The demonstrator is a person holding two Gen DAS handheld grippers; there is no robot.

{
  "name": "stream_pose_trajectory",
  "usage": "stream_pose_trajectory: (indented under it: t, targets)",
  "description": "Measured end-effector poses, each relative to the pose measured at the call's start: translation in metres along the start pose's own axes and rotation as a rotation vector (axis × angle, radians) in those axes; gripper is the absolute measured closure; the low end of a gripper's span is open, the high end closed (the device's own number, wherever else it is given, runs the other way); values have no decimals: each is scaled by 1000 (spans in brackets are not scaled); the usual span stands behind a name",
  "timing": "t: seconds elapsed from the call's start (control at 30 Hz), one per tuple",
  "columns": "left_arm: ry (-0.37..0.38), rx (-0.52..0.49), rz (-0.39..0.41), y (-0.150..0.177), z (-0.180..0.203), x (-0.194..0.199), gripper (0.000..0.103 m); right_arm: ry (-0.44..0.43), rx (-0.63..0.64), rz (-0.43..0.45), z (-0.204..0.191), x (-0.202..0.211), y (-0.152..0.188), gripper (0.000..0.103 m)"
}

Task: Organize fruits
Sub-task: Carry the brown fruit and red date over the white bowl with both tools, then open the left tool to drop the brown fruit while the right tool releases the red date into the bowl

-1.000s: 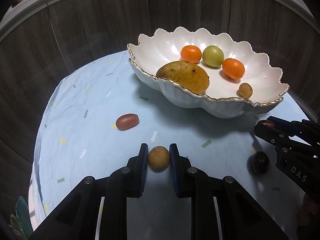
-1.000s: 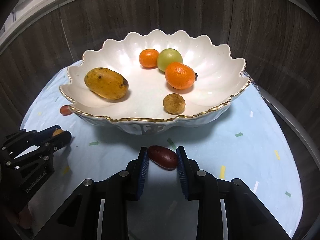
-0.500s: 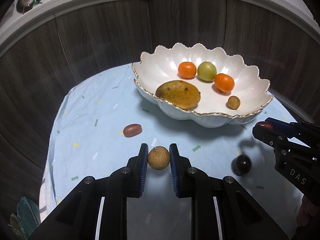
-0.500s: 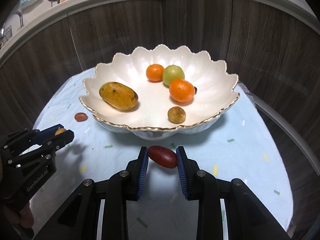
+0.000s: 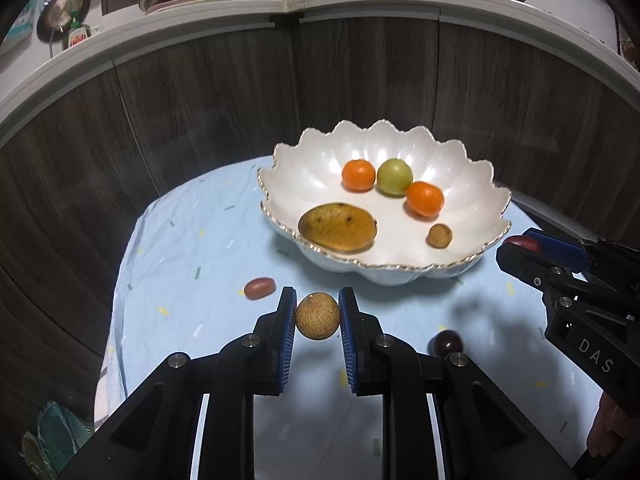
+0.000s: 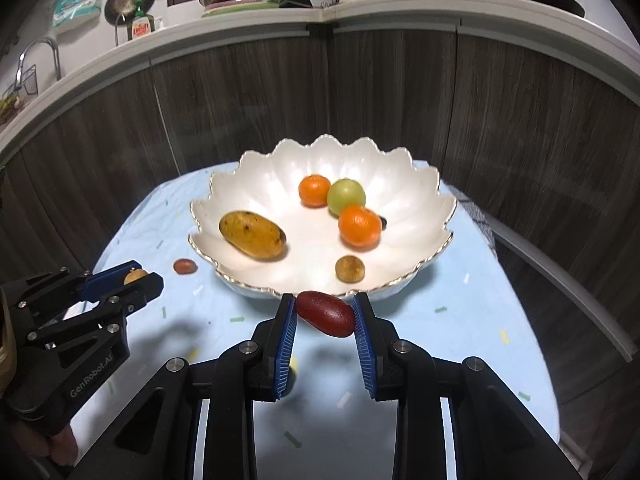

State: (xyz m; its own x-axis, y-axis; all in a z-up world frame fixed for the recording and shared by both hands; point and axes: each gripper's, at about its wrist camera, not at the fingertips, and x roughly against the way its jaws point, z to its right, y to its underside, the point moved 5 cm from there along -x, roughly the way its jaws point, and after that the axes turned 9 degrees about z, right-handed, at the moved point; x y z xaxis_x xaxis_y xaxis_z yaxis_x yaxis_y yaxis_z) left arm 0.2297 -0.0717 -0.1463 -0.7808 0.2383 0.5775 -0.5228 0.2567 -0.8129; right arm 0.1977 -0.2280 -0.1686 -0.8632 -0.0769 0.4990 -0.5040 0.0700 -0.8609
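A white scalloped bowl (image 5: 304,160) (image 6: 404,168) on the blue tablecloth holds a mango (image 5: 338,227), two oranges, a green fruit (image 5: 395,177) and a small brown fruit (image 5: 439,236). My left gripper (image 5: 318,316) is shut on a round brown fruit (image 5: 317,316), held above the cloth in front of the bowl. My right gripper (image 6: 325,314) is shut on a dark red oblong fruit (image 6: 326,313), held just before the bowl's near rim. A red oblong fruit (image 5: 260,288) (image 6: 185,266) and a dark round fruit (image 5: 445,343) lie on the cloth.
The round table with the blue cloth (image 5: 180,264) stands against a dark wood-panelled counter (image 5: 200,92). Pans, dishes and a soap bottle sit on the countertop behind. The right gripper shows at the right of the left wrist view (image 5: 520,250).
Both grippers have risen and drawn back with their fruits, so the bowl looks smaller and lower. The fruits on the cloth and in the bowl have not moved.
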Motion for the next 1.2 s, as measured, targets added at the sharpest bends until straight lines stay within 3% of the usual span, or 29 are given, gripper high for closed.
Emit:
stream_pose_trajectory:
  t: [0.63, 1.2]
  targets:
    - [24, 4, 35, -33, 19, -9, 81, 21, -3, 71, 24, 2, -35, 73]
    - [71, 20, 30, -67, 37, -48, 81, 45, 22, 110, 49, -20, -70, 73]
